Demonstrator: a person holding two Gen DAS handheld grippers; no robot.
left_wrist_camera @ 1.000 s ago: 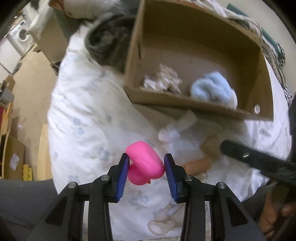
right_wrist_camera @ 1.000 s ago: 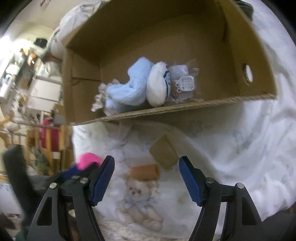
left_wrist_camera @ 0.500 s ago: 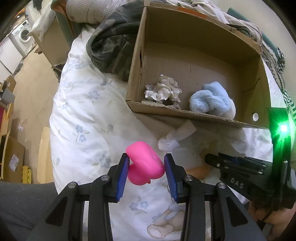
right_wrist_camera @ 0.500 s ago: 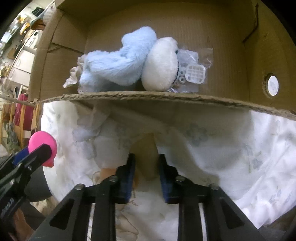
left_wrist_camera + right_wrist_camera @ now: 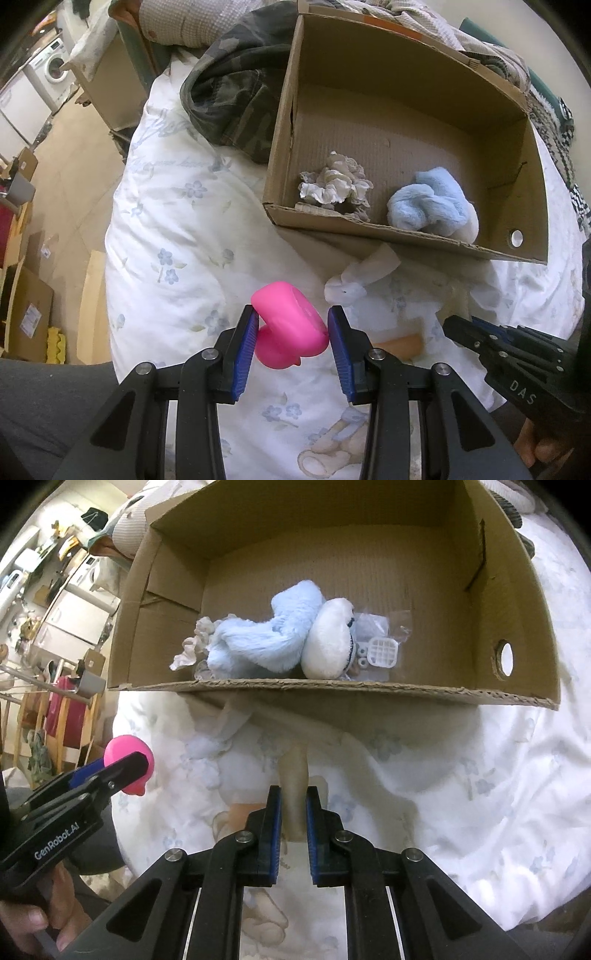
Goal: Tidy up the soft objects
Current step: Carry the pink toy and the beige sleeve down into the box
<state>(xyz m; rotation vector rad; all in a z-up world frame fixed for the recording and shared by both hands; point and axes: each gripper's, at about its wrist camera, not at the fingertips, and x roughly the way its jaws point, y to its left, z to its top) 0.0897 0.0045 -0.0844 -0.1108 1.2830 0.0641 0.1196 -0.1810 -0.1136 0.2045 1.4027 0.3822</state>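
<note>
Cardboard makes up the one box [image 5: 517, 602] lying on the flowered bed [image 5: 166, 229], holding one pale blue plush [image 5: 258, 642], one white plush [image 5: 327, 646] and one grey ruffled piece [image 5: 334, 181], partly hidden by the front wall. Left gripper [image 5: 291, 328] clamps one pink toy [image 5: 288, 332]. Right gripper [image 5: 293, 814] is closing on one tan piece [image 5: 294, 775], its shape unclear.

Black hand-held gripper [image 5: 291, 328] frames with blue ribbed pads [image 5: 275, 829], silver screws, white "GenRobot.AI" lettering.
</note>
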